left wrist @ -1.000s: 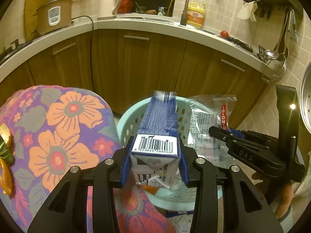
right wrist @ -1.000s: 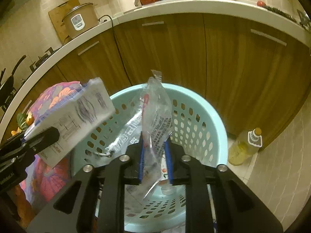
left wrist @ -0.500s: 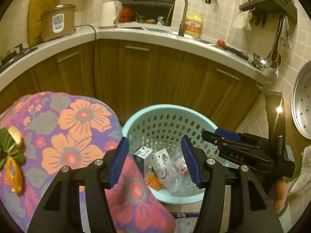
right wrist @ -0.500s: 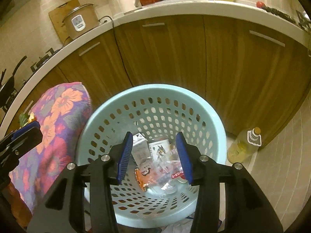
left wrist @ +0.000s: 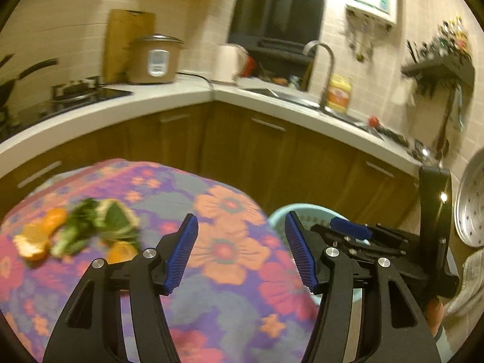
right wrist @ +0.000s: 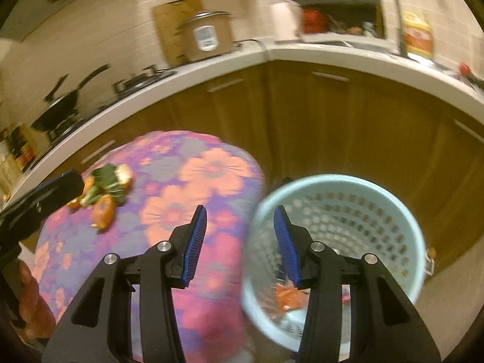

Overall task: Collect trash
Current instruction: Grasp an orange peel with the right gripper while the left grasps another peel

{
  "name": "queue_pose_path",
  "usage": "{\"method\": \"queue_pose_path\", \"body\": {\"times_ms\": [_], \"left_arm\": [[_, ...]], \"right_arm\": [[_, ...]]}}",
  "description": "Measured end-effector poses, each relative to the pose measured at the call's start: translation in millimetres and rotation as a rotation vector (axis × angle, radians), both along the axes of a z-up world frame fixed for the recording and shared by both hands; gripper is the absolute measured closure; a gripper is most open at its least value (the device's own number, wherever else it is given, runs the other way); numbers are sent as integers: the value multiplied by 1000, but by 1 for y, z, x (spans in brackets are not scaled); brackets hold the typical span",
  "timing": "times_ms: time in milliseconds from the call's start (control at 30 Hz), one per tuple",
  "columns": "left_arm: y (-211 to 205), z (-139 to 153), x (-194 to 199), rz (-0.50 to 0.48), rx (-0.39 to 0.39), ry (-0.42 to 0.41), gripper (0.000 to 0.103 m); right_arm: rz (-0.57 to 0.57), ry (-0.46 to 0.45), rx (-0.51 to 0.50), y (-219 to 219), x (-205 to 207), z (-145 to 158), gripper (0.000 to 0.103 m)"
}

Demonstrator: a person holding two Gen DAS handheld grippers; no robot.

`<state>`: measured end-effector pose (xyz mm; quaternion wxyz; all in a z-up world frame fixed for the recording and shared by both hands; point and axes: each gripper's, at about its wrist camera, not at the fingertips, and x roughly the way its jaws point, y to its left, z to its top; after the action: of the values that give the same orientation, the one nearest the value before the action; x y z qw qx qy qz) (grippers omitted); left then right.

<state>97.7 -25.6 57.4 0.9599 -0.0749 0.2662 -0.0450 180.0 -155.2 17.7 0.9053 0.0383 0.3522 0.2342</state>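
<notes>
Both tools have let their packaging fall into the pale blue perforated plastic basket [right wrist: 390, 208]. The left tool [left wrist: 240, 252], still opening, and right tool [right wrist: 240, 243] stand empty, swinging towards orange peel and green scraps [left wrist: 78, 233] on the floral-clothed tabletop [left wrist: 233, 260].

Round table [left wrist: 230, 272] under floral cloth [right wrist: 187, 187] — orange peels [left wrist: 36, 239] and green scraps [left wrist: 90, 227] heaped near far left edge; basket [right wrist: 402, 220] on floor beside.
</notes>
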Motion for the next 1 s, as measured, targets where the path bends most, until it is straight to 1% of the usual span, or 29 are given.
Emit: {"method": "queue_pose_path", "body": {"times_ms": [167, 333, 400, 467, 533, 600, 667, 767, 867, 1000], "left_arm": [[53, 8, -26, 114, -2, -38, 43], [112, 4, -46, 241, -27, -51, 42], [139, 0, -56, 314, -36, -51, 42], [166, -5, -62, 395, -43, -41, 41], [196, -14, -64, 463, -66, 2, 41], [217, -22, -65, 501, -94, 34, 41], [237, -31, -62, 530, -124, 67, 41], [255, -45, -51, 545, -160, 127, 41], [259, -58, -41, 535, -190, 165, 42], [259, -71, -27, 532, -220, 194, 43]], "right_arm": [[102, -21, -14, 58, -10, 5, 60], [188, -20, -46, 115, -16, 4, 60], [214, -16, -62, 137, -18, 2, 60], [239, -9, -86, 159, -20, -1, 60], [260, 4, -101, 177, -20, -5, 60], [279, 26, -108, 194, -18, -9, 60], [288, 43, -114, 207, -15, -14, 60], [284, 56, -133, 221, -11, -21, 60], [271, 90, -158, 228, -4, -32, 60], [278, 111, -157, 230, 0, -36, 60]]}}
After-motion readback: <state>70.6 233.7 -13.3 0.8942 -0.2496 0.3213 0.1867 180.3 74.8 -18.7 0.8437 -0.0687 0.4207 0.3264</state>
